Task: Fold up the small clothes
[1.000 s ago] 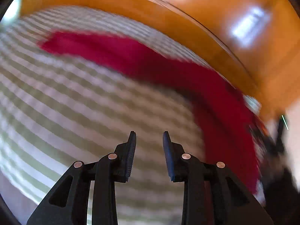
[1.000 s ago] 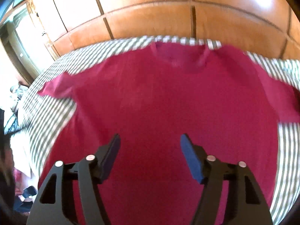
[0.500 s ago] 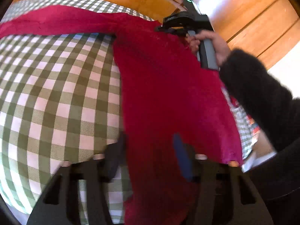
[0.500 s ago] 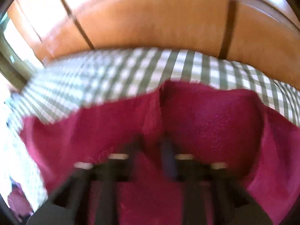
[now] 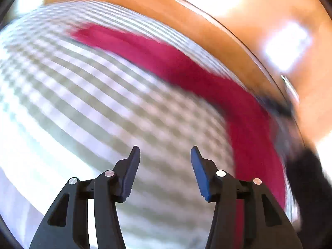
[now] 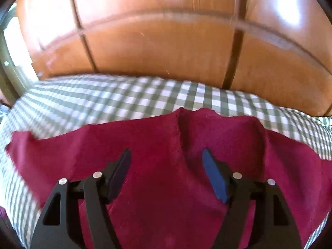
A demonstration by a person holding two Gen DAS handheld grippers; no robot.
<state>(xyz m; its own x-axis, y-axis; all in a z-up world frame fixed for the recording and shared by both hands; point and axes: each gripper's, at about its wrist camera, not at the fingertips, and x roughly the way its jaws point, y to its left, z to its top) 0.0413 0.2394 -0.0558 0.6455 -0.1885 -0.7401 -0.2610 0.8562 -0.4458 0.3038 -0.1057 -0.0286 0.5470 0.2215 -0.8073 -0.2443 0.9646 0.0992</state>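
While both claws gape empty, right [image 6: 166, 164] above shirt [image 6: 157, 186], left [image 5: 165, 155] over cloth [image 5: 83, 103]: best pinch hem, fold squarely.

The left tongs [image 5: 165, 152], held over the edge of the dark red cotton shirt [image 5: 244, 112] half a second ago with their jaws blurred, are now swung out over the green-and-white checked cloth [image 5: 87, 95], and the jaws are spread wider than a second ago. The shirt is now seen only as a band along the right. The right tongs [image 6: 166, 155], nearly closed at the collar half a second ago, are now opened wide above the shirt [image 6: 157, 182], with nothing gripped. A raised crease [image 6: 179, 132] is now seen at the shirt's far edge.
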